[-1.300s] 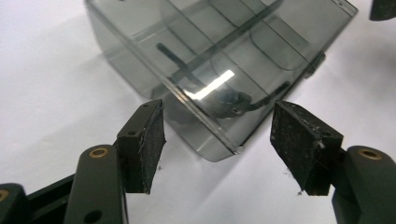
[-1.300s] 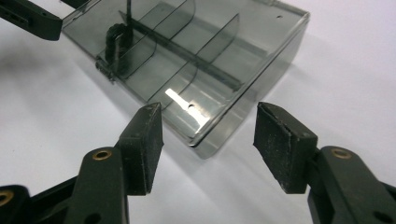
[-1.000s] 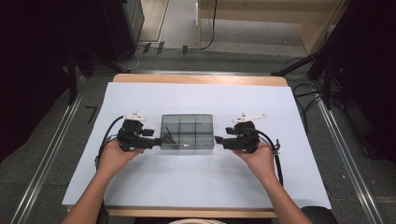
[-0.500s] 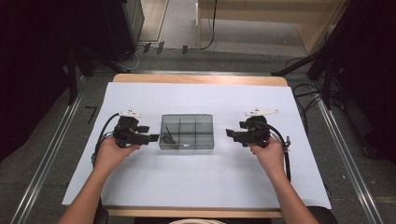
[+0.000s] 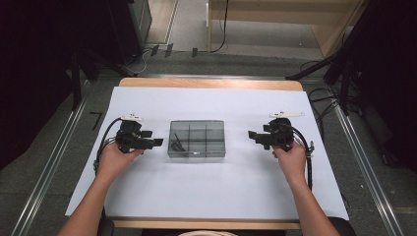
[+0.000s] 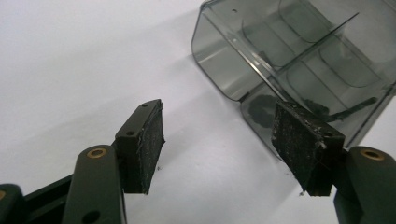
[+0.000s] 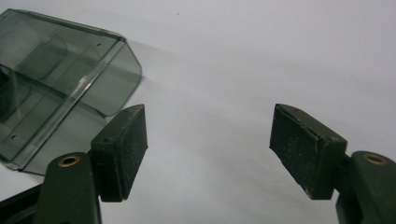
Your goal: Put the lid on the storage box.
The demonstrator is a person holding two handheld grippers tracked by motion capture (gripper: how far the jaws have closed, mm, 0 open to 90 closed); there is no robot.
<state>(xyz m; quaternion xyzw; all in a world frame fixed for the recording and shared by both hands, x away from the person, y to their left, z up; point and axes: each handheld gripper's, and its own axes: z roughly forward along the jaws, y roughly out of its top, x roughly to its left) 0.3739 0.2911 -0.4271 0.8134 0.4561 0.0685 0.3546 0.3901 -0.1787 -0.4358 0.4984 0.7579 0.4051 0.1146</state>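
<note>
The see-through box (image 5: 196,138) sits flat in the middle of the white table (image 5: 221,196), let go, with the left gripper (image 5: 156,142) and right gripper (image 5: 252,134) spread wide, empty, on either side

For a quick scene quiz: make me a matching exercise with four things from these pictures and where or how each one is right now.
Things:
1. left tool
2. right tool
3. smoky clear compartment box
4. small dark item

Places or states:
A. lies inside the box, in a compartment at its left end
B. open, off the box's right end, with bare paper between
C. sits on the white sheet between the two tools
D. open, close to the box's left end, nothing between its jaws

Pairs: 1-D, 2-B, 3-C, 4-A
</note>
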